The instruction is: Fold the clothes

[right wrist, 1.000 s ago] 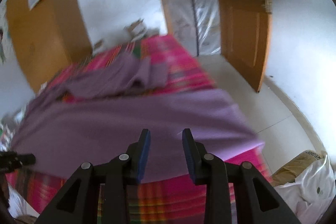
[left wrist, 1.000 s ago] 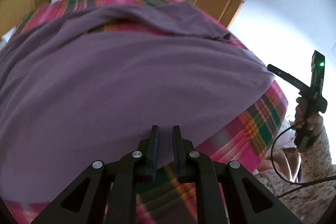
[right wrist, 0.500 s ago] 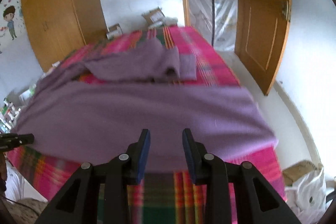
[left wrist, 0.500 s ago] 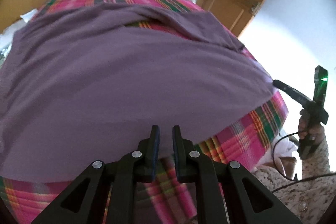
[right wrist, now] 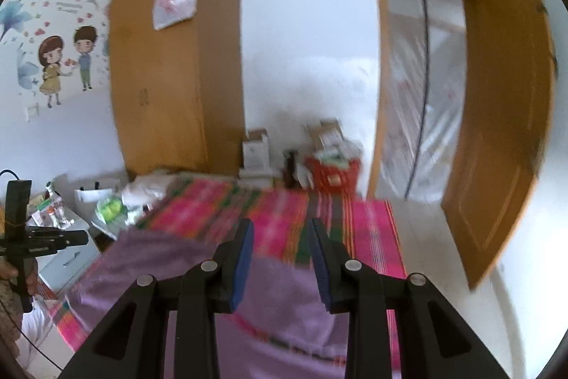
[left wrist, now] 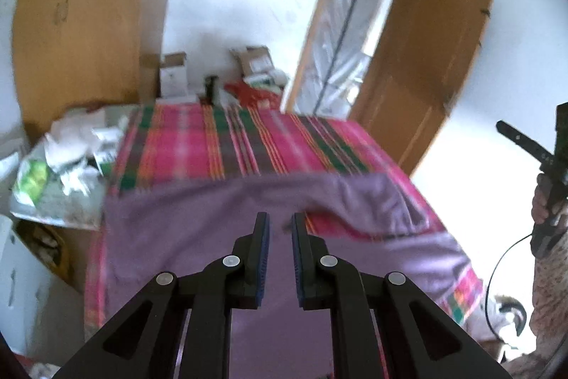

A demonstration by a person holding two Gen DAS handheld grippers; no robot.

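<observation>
One purple garment (left wrist: 220, 237) is all I have to work with, and it lies spread across the near half of the bed, on the pink plaid bedcover (left wrist: 227, 144). I judge the fold barely begun: most of the cloth is a broad single layer, its near edge running off toward me below both cameras. Only the far right part is gathered, where a bunched flap (left wrist: 376, 201) humps up and lets a strip of plaid show beneath it. From the right wrist view the garment (right wrist: 284, 293) looks soft and limp, a matte knit with shallow ripples, though motion blur hides seams and sleeves, so I cannot say which end is the collar. Squaring it, bringing the sides in and doubling it over all seem to remain.

My left tool (left wrist: 280, 226) hangs above the middle of the cloth with only a narrow gap between its jaws and nothing in them. My right tool (right wrist: 280, 233) is spread wider, also empty, raised and aimed toward the far end of the bed. Beyond stand a wooden wardrobe (right wrist: 170, 77), an open door (right wrist: 497, 130) and cardboard boxes (left wrist: 252, 59) against the wall.
</observation>
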